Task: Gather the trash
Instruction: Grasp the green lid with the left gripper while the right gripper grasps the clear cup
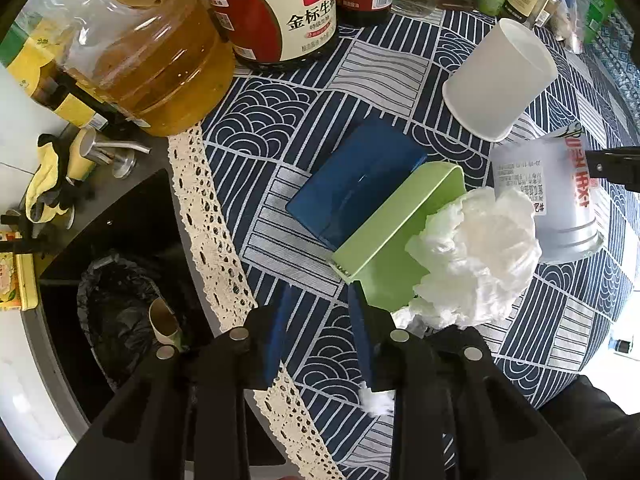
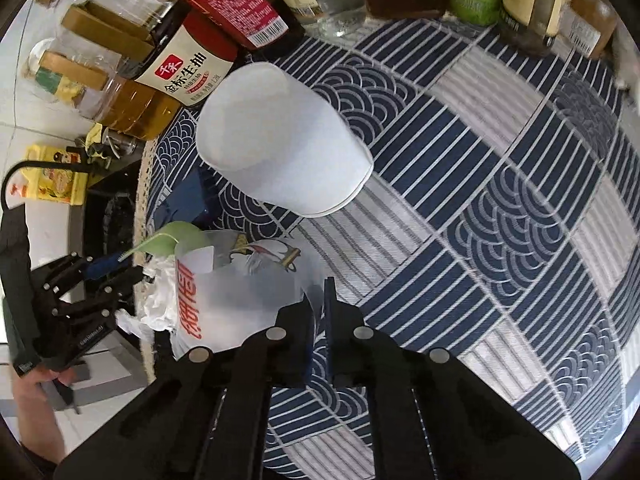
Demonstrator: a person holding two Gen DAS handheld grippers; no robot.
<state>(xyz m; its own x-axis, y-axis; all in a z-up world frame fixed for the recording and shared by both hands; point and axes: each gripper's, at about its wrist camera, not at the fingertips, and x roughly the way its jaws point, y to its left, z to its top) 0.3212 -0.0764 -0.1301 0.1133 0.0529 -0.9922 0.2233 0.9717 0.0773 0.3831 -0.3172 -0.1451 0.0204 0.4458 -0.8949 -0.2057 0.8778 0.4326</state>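
Observation:
My left gripper [image 1: 320,332] is open over the table edge, a scrap of tissue stuck to its right finger. Just ahead lie a green folded card [image 1: 396,232], a crumpled white tissue [image 1: 476,256] and a blue flat pack [image 1: 356,188]. A clear plastic cup with red print [image 1: 552,200] lies on its side beyond the tissue. My right gripper [image 2: 319,312] is shut on that cup's [image 2: 240,292] rim. A white paper cup [image 2: 280,140] lies on its side farther back, also in the left wrist view [image 1: 500,76].
A bin with a black liner [image 1: 120,320] stands below the table's left edge, a cardboard tube inside. Oil jug [image 1: 152,60], soy sauce bottle [image 1: 276,12] and several other bottles line the table's back. A sink area with a yellow cloth [image 1: 44,184] is at left.

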